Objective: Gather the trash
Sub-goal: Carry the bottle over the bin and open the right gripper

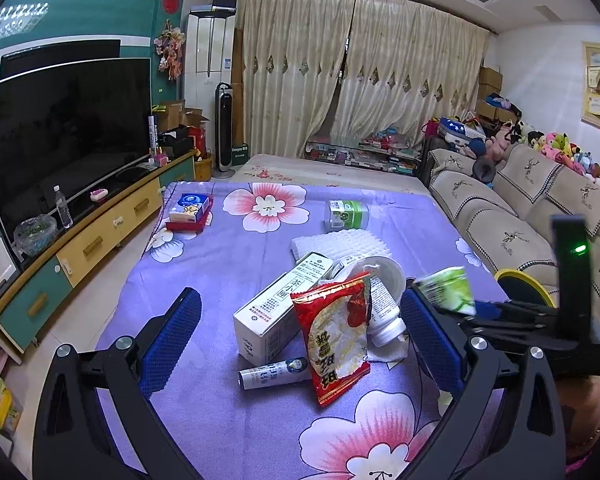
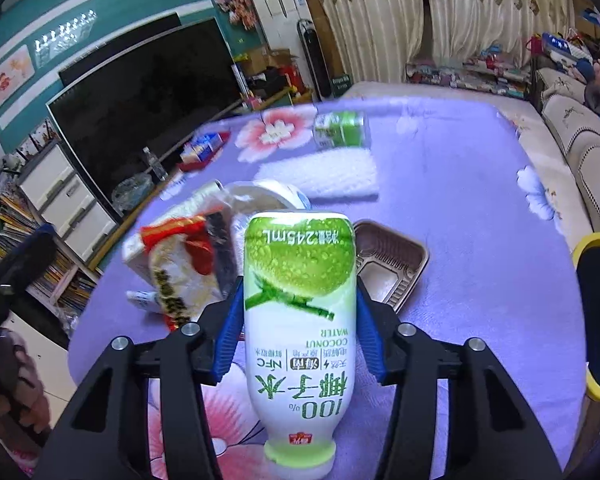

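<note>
on the purple flowered counter (image 1: 204, 304) by the tv (image 1: 64, 128), the right tool (image 2: 300, 320) grips a coconut water bottle (image 2: 300, 312) lengthwise, cap toward the camera, while the left tool (image 1: 300, 344) gapes wide.

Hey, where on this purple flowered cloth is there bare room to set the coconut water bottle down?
Bare cloth lies right of the brown tray, toward the sofa, and beyond the white foam sheet. The red snack bag and tea box crowd the middle.
</note>
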{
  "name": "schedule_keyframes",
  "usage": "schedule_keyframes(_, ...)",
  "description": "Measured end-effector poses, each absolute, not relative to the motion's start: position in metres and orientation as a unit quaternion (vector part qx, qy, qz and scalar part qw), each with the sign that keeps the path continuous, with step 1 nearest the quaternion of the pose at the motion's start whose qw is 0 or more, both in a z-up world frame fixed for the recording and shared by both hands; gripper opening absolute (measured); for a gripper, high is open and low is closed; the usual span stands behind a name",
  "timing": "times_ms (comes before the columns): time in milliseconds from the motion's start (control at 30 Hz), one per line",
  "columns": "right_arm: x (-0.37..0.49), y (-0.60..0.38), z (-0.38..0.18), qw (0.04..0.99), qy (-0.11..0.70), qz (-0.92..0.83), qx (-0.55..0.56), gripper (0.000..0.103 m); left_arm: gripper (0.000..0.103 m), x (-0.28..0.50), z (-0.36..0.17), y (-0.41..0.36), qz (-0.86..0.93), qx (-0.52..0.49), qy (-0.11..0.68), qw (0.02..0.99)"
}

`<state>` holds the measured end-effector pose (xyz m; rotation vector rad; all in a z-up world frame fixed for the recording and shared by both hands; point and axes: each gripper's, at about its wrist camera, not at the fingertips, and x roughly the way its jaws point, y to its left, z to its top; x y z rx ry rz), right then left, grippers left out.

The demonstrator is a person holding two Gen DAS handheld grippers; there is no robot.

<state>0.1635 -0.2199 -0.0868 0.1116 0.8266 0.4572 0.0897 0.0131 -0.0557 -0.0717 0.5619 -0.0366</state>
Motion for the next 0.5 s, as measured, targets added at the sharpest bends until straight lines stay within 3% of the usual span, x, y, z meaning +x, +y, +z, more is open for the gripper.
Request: schedule_keyframes(500, 0.125, -0.275, -0.031, 0.917, 0.325, 0.220, 0.074, 0.049, 0.098, 0.096, -0.055, -0.014, -0.033, -0.011, 0.275, 0.961)
